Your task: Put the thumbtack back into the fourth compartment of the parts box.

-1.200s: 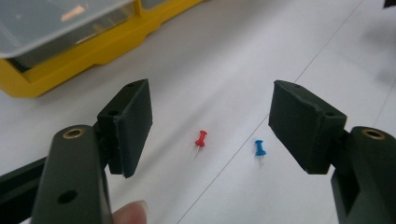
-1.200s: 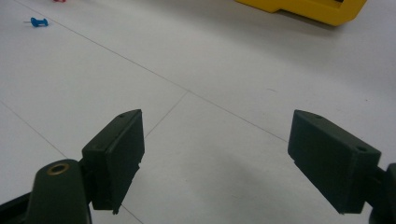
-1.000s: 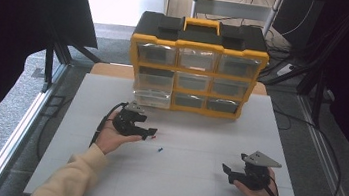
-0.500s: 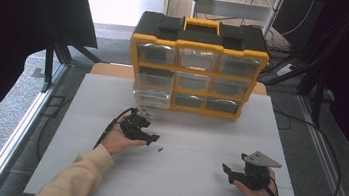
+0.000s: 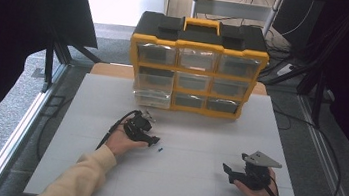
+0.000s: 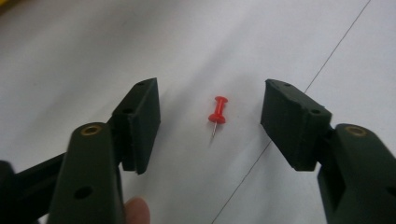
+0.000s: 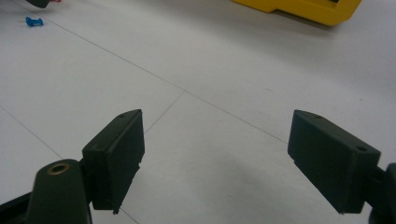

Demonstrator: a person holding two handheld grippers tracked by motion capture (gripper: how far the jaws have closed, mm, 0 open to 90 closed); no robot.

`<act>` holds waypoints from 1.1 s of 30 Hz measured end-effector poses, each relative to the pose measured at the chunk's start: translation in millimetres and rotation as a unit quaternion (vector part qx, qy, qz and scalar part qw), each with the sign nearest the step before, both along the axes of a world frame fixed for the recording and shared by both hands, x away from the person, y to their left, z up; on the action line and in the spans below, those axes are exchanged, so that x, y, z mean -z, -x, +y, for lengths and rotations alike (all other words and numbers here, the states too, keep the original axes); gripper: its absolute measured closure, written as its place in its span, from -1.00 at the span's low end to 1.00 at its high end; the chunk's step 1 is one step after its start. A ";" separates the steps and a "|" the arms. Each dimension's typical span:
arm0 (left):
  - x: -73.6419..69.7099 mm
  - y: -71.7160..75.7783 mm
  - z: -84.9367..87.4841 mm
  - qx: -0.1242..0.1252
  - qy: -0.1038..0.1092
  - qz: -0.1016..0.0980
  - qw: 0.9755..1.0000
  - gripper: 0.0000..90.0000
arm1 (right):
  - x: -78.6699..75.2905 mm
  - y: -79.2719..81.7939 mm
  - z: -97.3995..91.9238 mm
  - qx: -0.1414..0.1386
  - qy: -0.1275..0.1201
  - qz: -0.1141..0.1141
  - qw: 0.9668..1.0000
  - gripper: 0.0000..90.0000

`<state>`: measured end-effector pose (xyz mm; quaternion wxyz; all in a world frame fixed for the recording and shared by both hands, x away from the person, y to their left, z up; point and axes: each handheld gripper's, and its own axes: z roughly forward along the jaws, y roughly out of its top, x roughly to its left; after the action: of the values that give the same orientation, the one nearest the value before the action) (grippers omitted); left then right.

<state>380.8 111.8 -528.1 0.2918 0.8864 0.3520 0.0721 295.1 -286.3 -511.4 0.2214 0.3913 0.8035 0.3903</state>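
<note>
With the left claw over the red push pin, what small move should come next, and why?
Probably lower the left claw a little more and close it on the red push pin. The pin lies flat on the white table between the jaws, which have just been closing but do not touch it yet. It is thin and lies low, so the pads likely must almost reach the table.

Two pushpins lie on the counter [image 5: 109,120], one red pushpin [image 6: 217,113] and one blue pushpin [image 5: 161,151], behind them one yellow organizer case [image 5: 197,65] with nine drawers.
</note>
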 end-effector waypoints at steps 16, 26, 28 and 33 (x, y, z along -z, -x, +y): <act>-3.9 4.4 -4.7 0.005 -0.019 0.000 1.000 0.67 | 0.3 -0.3 0.3 0.003 0.003 0.000 1.000 -0.57; -3.9 7.9 -5.6 0.002 -0.016 -0.007 1.000 0.84 | 0.0 -0.3 -0.4 0.006 0.001 -0.001 1.000 -0.57; -5.2 8.9 -3.5 0.000 -0.007 -0.008 1.000 0.84 | -0.1 -0.3 -0.8 0.009 0.003 -0.001 1.000 -0.57; -16.1 13.2 5.3 -0.002 0.017 -0.014 1.000 0.84 | -0.1 -0.4 -0.6 0.006 0.001 -0.002 1.000 -0.57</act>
<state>367.7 117.0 -512.0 0.3115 0.8797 0.3505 0.0793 295.5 -286.9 -511.2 0.2259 0.3954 0.8011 0.3884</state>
